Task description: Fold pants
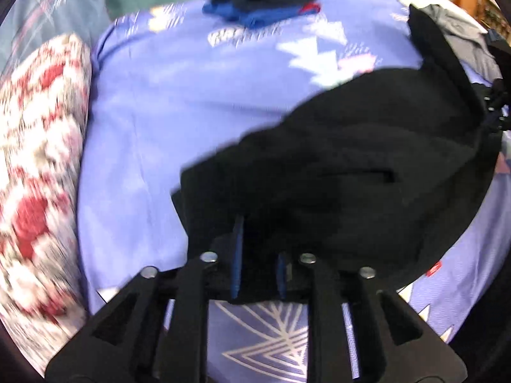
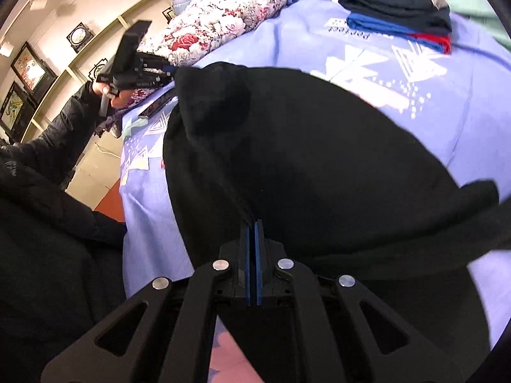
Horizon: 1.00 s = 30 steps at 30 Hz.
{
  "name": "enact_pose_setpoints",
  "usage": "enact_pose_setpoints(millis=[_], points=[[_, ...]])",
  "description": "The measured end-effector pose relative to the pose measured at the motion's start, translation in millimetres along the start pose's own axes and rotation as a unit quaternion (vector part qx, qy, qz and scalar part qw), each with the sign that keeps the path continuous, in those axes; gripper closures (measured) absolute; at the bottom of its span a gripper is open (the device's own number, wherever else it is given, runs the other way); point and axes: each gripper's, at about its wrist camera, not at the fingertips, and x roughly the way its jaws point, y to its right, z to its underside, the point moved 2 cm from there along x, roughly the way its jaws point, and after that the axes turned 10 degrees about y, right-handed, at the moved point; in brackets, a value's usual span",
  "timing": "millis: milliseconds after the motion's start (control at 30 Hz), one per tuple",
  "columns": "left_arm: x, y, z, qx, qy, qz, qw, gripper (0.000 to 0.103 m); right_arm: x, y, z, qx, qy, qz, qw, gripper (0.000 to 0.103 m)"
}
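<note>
Since the pants (image 2: 303,159) look soft and limp, grip edges: right gripper (image 2: 254,233) pinches cloth at 6 o'clock; left gripper (image 1: 258,249) stands spread, cloth draped between.

Even, diffuse indoor light, no hard shadows. Left wrist view: strong motion blur, worst on the floral quilt (image 1: 38,159). Right wrist view: sharper. Black pants (image 2: 303,166) lack detail. Fisheye bending and dark vignetting at edges.
</note>
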Motion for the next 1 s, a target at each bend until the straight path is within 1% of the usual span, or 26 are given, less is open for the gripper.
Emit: enact_pose_setpoints(millis=[33,67,100,133,167,200,267,333,367,433,467,500,533,567,633,667,700,767,833,867,933,967,1000], points=[[4,-2,8,-0.015,-0.009,-0.020,0.9997,0.042,0,1,1,0.000,-0.002,0.001,1.000,0.100],[6,-3,12,-0.024,-0.011,-0.031,0.9992,0.026,2,2,4,-0.002,-0.008,0.009,1.000,0.100],[7,-6,17,-0.046,-0.014,-0.050,0.9976,0.013,3,4,9,0.001,-0.015,0.014,1.000,0.100],[7,-9,21,-0.068,-0.017,-0.055,0.9960,0.013,2,7,14,0.002,-0.019,0.016,1.000,0.100],[6,-14,25,-0.109,-0.025,-0.048,0.9925,0.013,8,7,17,0.002,-0.024,0.023,0.999,0.100],[6,-16,27,-0.136,-0.030,-0.045,0.9892,0.013,14,8,19,0.001,-0.027,0.027,0.999,0.100],[5,-21,30,-0.190,-0.047,-0.049,0.9794,0.013,17,6,20,-0.003,-0.023,0.033,0.999,0.097],[-1,-23,34,-0.245,-0.060,-0.051,0.9663,0.013,15,7,19,0.005,-0.011,0.029,0.999,0.097],[-4,-24,37,-0.272,-0.067,-0.053,0.9585,0.013,14,9,18,0.011,-0.001,0.028,1.000,0.097],[-11,-25,41,-0.314,-0.074,-0.044,0.9455,0.013,10,15,18,0.026,0.015,0.022,0.999,0.096],[-15,-26,43,-0.344,-0.075,-0.038,0.9353,0.013,9,15,19,0.029,0.020,0.021,0.999,0.093],[-18,-26,45,-0.360,-0.075,-0.034,0.9293,0.013,7,16,19,0.030,0.027,0.020,0.999,0.081],[-20,-27,46,-0.380,-0.076,-0.026,0.9216,0.013,6,17,20,0.031,0.034,0.021,0.999,0.073],[-21,-30,47,-0.403,-0.075,-0.014,0.9119,0.013,4,19,20,0.037,0.045,0.022,0.998,0.058],[-20,-32,46,-0.430,-0.079,-0.003,0.8993,0.013,2,20,23,0.047,0.056,0.023,0.997,0.055],[-18,-33,45,-0.439,-0.082,-0.002,0.8945,0.013,2,20,23,0.051,0.057,0.022,0.997,0.054],[-17,-34,44,-0.446,-0.084,-0.004,0.8909,0.013,1,19,24,0.053,0.058,0.022,0.997,0.053],[-15,-35,41,-0.452,-0.085,-0.005,0.8878,0.014,-3,14,24,0.046,0.060,0.029,0.997,0.053],[-18,-35,36,-0.454,-0.080,-0.003,0.8871,0.015,-8,7,24,0.030,0.063,0.039,0.997,0.049],[-19,-34,33,-0.454,-0.076,-0.003,0.8879,0.015,-11,3,23,0.020,0.065,0.045,0.997,0.045],[-18,-33,30,-0.452,-0.075,-0.004,0.8888,0.015,-14,-2,22,0.004,0.068,0.052,0.996,0.042],[-18,-33,31,-0.455,-0.076,-0.002,0.8873,0.015,-15,-4,21,-0.001,0.067,0.052,0.996,0.042],[-13,-33,30,-0.461,-0.078,0.001,0.8839,0.015,-13,-5,20,-0.003,0.066,0.052,0.996,0.042]])
